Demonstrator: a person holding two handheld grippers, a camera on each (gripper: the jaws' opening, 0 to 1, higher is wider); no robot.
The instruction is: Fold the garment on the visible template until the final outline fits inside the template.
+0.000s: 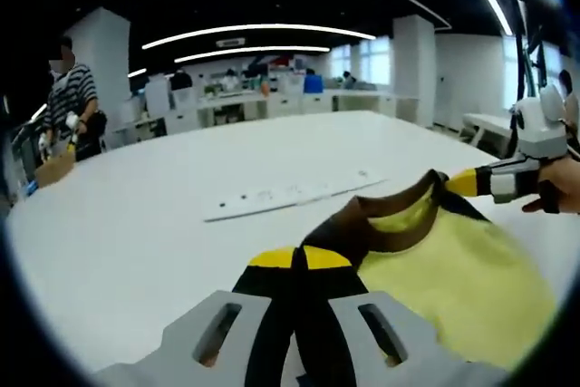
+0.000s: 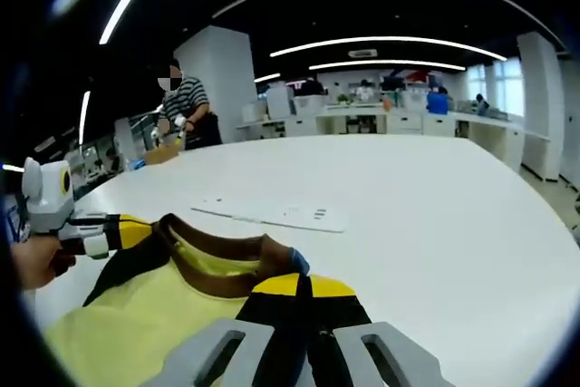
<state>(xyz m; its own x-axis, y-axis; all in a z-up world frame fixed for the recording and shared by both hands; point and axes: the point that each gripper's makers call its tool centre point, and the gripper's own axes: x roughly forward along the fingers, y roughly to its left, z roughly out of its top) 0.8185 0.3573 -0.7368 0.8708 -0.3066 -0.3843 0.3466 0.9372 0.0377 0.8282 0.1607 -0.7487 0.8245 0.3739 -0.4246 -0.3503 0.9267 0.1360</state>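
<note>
With jaws together: left gripper (image 1: 300, 258) clamps garment (image 1: 453, 278) collar | right gripper (image 2: 302, 286) clamps collar too

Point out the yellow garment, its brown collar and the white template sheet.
yellow garment (image 1: 453, 278), left gripper view, on the yellow body fabric.
brown collar (image 2: 222, 280), right gripper view, on the front band.
white template sheet (image 1: 281, 195), left gripper view, mid-sheet.

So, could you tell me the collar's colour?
Brown, on the yellow garment; collar clearest in right gripper view.
</note>
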